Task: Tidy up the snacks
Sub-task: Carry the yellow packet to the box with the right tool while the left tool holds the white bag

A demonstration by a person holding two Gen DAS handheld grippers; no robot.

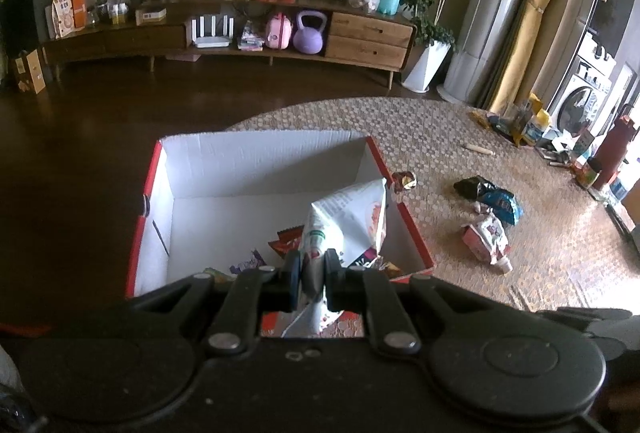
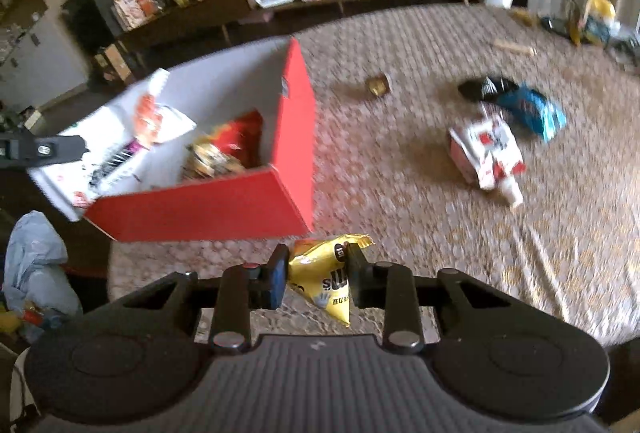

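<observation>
The left gripper (image 1: 313, 275) was clamped tight on the crimped end of a large white crinkly snack bag with red print (image 1: 348, 221), which hung over the near right corner of the red cardboard box with a white inside (image 1: 256, 161). Its far end leaned against the box's right wall. The right gripper (image 2: 316, 273) was closed on a small yellow foil snack packet (image 2: 320, 269), pinched between its pads and held clear of the woven patterned rug (image 2: 400, 213), just outside the box's near red wall.

The step in hand looked like dropping both items into the box. For the left, I judged it best to carry the white bag further toward the open middle of the box before letting go, since a release at the corner could leave it draped over the rim. For the right, the packet needed to be lifted over the red wall and not dragged against it, then set beside the orange and brown packets already inside (image 2: 216, 153). A pink-and-white pouch (image 2: 486, 149), a blue bag (image 2: 532, 109) and a small gold wrapper (image 2: 379, 85) lay on the rug, well apart from the box
</observation>
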